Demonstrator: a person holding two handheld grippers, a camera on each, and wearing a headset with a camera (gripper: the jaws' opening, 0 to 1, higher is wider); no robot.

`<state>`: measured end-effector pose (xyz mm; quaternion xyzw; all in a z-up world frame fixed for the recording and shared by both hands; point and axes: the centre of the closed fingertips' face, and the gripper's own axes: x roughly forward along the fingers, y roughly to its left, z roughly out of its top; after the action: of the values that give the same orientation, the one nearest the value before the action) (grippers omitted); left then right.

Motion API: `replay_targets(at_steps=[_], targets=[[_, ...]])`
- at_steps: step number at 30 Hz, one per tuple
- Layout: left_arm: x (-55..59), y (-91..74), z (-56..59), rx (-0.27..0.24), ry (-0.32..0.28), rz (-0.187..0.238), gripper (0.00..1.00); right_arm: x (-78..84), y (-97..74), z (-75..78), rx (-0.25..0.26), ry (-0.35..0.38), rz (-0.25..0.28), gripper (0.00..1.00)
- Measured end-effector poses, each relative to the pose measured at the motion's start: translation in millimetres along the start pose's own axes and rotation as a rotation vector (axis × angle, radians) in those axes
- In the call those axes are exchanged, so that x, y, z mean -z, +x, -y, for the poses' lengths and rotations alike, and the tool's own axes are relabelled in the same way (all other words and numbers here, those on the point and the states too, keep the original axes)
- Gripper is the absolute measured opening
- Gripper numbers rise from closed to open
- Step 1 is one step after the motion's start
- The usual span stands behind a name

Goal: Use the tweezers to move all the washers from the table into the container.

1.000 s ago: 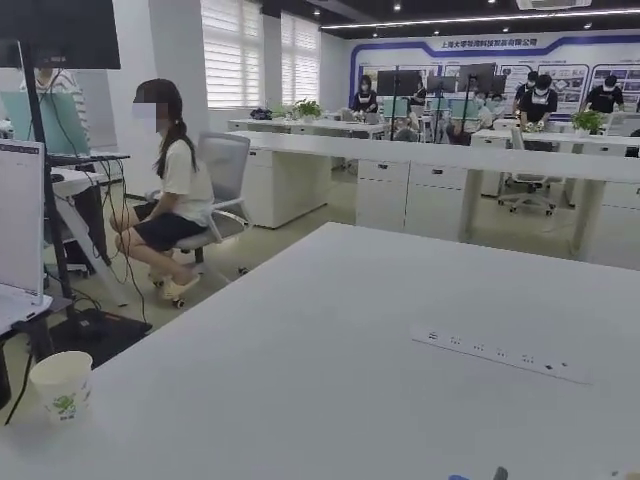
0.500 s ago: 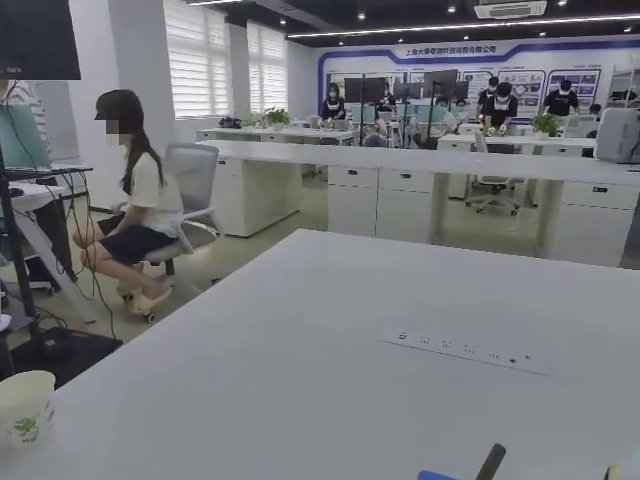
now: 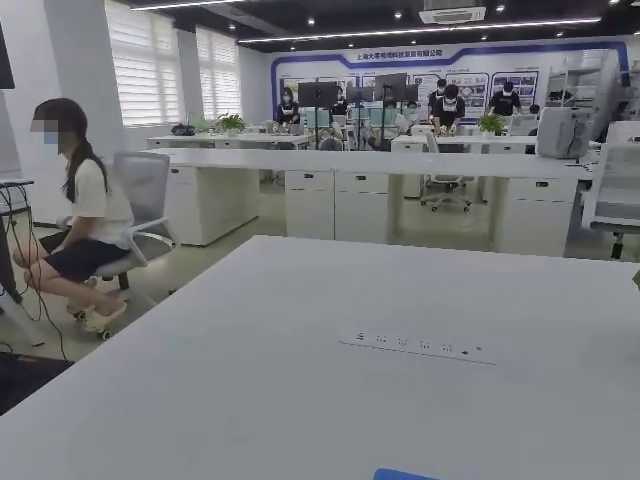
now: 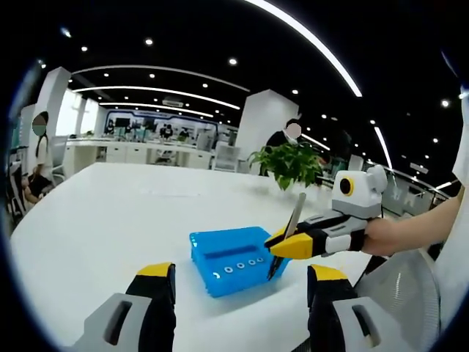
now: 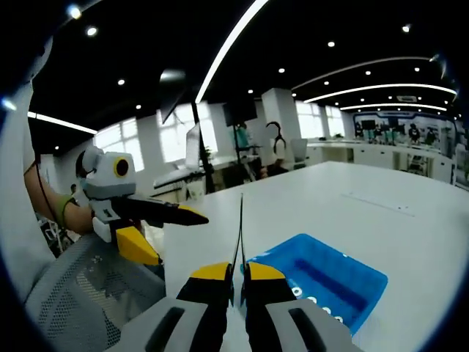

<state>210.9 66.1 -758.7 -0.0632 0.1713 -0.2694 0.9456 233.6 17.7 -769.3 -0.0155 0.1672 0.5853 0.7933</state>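
On the white bench (image 4: 95, 220), small silver washers (image 4: 238, 265) lie inside the blue plastic tray (image 4: 209, 253), so the right claw (image 5: 239, 275), pinching thin metal tweezers (image 5: 241, 220), probably aims there; the left claw (image 4: 240, 273) is spread.

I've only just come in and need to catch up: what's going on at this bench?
A person holds a gripper in each hand over a white table. The right gripper is shut on a pair of tweezers, whose tips point down at one end of a blue tray. A row of small washers lies in that tray. The left gripper is open, holds nothing and hovers nearby. The head view looks out across the office, above the work.
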Motion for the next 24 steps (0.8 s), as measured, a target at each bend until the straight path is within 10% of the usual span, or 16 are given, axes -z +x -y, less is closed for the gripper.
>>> replay_targets(at_steps=[15,24], targets=[[29.1,1.3,27.6,0.157,0.046,-0.193,0.39,46.4,-12.7,-18.3,-0.038,0.039,-0.121,0.04],[42.0,-7.6,67.7,0.373,0.164,-0.344,0.19,58.3,-32.4,-30.1,-0.116,-0.009,-0.2,0.03]])
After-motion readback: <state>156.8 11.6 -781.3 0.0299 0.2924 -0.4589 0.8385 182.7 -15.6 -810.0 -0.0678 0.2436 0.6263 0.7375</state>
